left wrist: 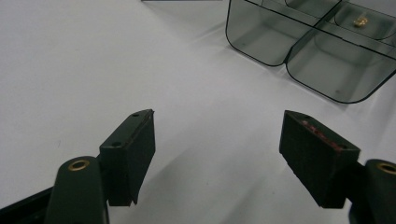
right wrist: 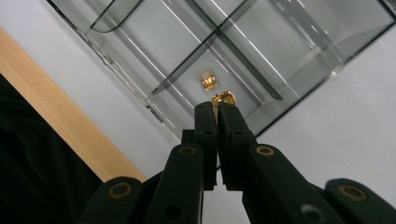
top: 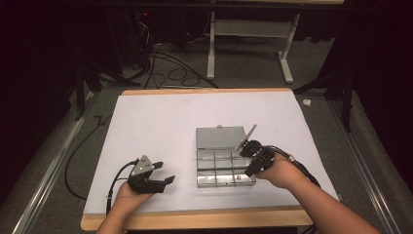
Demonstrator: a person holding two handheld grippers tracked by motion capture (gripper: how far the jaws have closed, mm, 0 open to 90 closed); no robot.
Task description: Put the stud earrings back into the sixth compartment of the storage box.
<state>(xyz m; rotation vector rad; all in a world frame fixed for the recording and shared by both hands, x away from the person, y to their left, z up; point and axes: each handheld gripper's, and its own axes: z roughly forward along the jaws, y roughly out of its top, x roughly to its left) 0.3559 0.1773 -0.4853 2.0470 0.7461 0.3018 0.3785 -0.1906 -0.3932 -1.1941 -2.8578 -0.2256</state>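
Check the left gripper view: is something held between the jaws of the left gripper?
No, the left gripper stands wide open, with bare white table between its jaws and the clear box lying farther off.

Right gripper [right wrist: 217,108] clamped shut; left gripper [left wrist: 217,140] spread wide.

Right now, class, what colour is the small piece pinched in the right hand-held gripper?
Shiny gold. The small piece shows best in the right gripper view, at the tips of the right hand-held gripper.
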